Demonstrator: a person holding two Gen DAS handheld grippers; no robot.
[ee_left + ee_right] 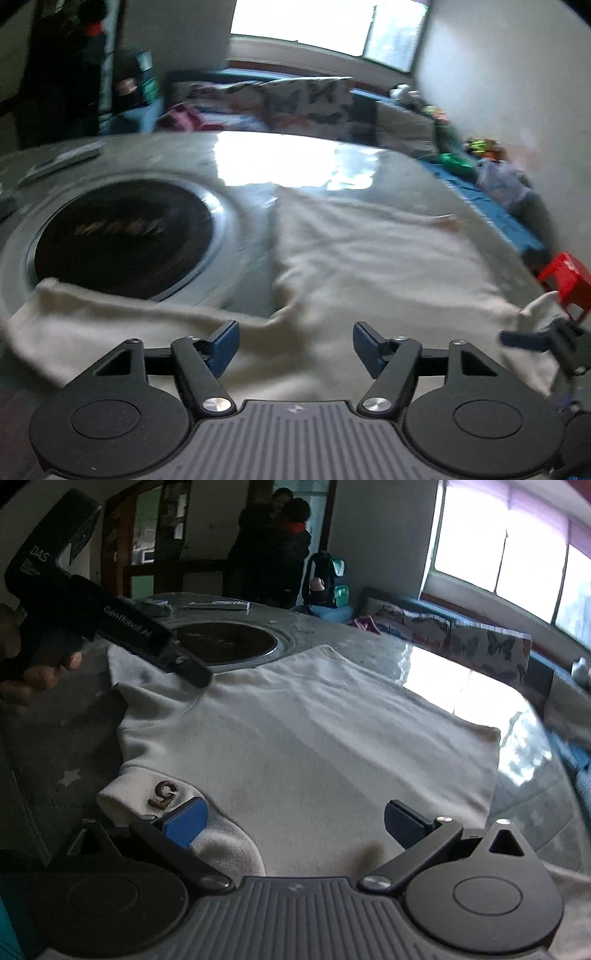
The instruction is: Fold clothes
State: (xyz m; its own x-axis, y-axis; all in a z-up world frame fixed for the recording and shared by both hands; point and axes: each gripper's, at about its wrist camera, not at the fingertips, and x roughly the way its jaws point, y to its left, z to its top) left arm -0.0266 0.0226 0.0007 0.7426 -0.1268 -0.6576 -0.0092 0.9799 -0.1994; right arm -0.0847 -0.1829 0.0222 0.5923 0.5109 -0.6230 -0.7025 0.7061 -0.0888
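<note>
A white sweatshirt (306,746) lies spread flat on the grey table (369,646). A folded cuff with a brown patch (162,794) sits by my right gripper's left blue pad (184,825). My right gripper (295,827) hangs open over the garment's near edge, nothing between its fingers. In the left wrist view the same sweatshirt (369,258) fills the near table, one sleeve (110,314) stretching left. My left gripper (295,345) is open just above the cloth. From the right wrist view, a hand holds the left gripper (188,670) over the far sleeve.
A dark round inset (122,236) sits in the table's middle. Flat boxes (218,605) lie at the far edge. A sofa with butterfly cushions (461,638) runs behind, a red stool (565,277) stands at the right, and people (273,542) stand by the doorway.
</note>
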